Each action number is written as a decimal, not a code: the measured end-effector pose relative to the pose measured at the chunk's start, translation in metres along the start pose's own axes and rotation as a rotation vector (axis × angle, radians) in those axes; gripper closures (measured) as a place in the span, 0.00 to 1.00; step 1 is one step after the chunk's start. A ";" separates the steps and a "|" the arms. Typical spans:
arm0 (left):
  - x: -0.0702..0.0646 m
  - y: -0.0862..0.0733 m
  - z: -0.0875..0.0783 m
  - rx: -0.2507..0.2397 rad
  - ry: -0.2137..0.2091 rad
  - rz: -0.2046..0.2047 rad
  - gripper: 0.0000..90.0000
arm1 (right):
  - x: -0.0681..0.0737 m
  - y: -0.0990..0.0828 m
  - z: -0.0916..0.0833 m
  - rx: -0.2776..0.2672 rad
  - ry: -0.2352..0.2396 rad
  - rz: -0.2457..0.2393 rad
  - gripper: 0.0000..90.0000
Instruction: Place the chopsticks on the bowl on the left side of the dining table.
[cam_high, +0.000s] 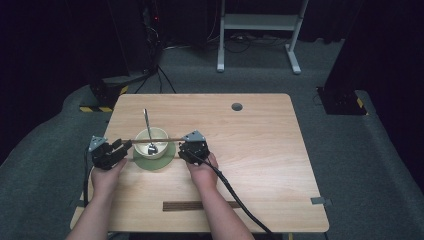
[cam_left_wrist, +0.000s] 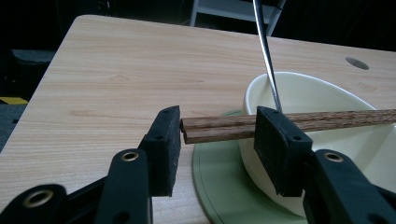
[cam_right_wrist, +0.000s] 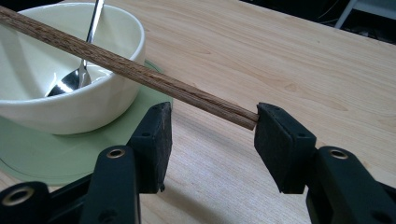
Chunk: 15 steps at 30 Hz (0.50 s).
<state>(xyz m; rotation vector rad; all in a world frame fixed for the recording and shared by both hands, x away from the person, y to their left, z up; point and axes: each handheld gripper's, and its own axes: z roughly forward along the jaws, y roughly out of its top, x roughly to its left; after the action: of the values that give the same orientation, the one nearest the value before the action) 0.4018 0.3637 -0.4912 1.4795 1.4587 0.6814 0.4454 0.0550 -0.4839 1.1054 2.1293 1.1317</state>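
While the wooden table (cam_high: 260, 150) bears a green plate (cam_high: 169, 159) and cream bowl (cam_high: 159, 136) near its left edge, chopsticks (cam_high: 160, 140) lie across the rim, spoon (cam_high: 148, 131) inside. Left gripper (cam_left_wrist: 218, 140) and right gripper (cam_right_wrist: 212, 135) gape wide at either end, gripping nothing; a nudge from either could roll the sticks off or tip the bowl.

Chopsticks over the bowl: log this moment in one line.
chopsticks: laid across bowl rim | spoon: in bowl | bowl: on green plate | left claw: open around one end | right claw: open at other end
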 end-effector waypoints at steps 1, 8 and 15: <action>0.000 0.000 0.000 -0.001 0.000 -0.002 0.57 | -0.001 0.000 0.000 0.002 0.004 -0.007 0.52; 0.001 0.001 -0.004 -0.028 0.019 -0.007 0.54 | -0.002 0.001 -0.003 -0.004 0.003 -0.022 0.53; 0.008 0.000 -0.011 -0.031 0.033 -0.014 0.52 | -0.005 -0.001 -0.010 -0.001 -0.014 -0.018 0.54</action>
<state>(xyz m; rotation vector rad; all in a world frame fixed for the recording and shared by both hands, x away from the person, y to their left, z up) 0.3931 0.3734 -0.4885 1.4394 1.4755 0.7201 0.4407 0.0462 -0.4790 1.0882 2.1234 1.1131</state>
